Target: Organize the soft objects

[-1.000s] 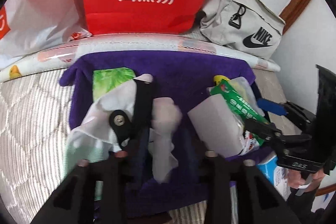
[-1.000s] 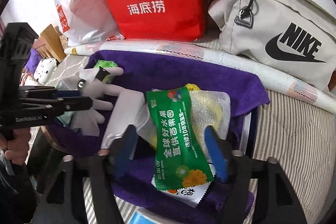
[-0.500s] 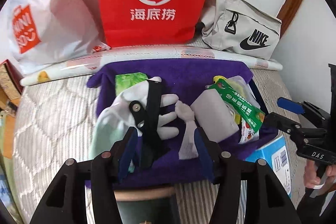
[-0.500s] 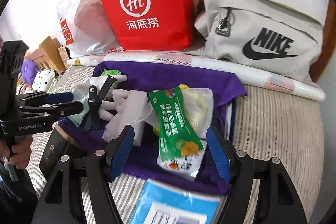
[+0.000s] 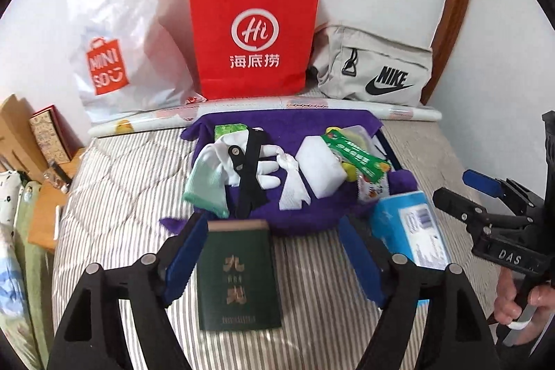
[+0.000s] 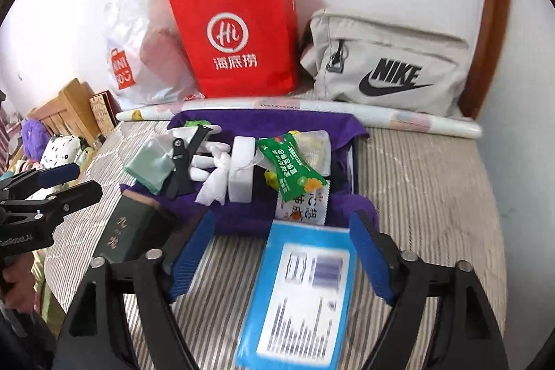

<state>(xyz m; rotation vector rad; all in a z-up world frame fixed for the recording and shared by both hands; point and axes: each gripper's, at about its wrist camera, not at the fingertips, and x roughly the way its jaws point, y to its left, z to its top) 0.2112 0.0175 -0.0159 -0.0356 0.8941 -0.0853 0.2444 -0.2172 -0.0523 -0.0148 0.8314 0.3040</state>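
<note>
- Here, the soft things lie in a heap on a purple cloth (image 5: 295,130) spread on the bed (image 5: 114,196), in front of a red bag (image 5: 253,33) and a grey pouch (image 5: 374,71).
- On the cloth's left half sit a glove (image 5: 267,169), a mint sock (image 5: 204,182) and a black strap (image 5: 251,172) laid across them; a white block (image 5: 321,165) and a green packet (image 5: 353,151) fill the right half.
- The left gripper (image 5: 270,259) is pulled back from the cloth; its jaws are opening and grasp nothing. A green book (image 5: 239,273) lies on the bed between them, untouched as far as the view shows, its long axis running along the jaws' line toward the cloth.
- The right gripper (image 6: 282,255) is likewise back from the heap, jaws opening and released. A blue pack (image 6: 301,293) lies between them, lengthwise along their line, not pinched.
- Both items placed, each hand seems free for a new pick.
- The relation that matters: the heap lies ahead of and beyond both sets of jaws, with the book and the pack nearer.
- The left hand is nearer the glove, sock and strap; the right hand (image 5: 520,307) is nearer the packet and block.
- The strap's long axis runs roughly front to back, so jaws closing side to side would span it.
</note>
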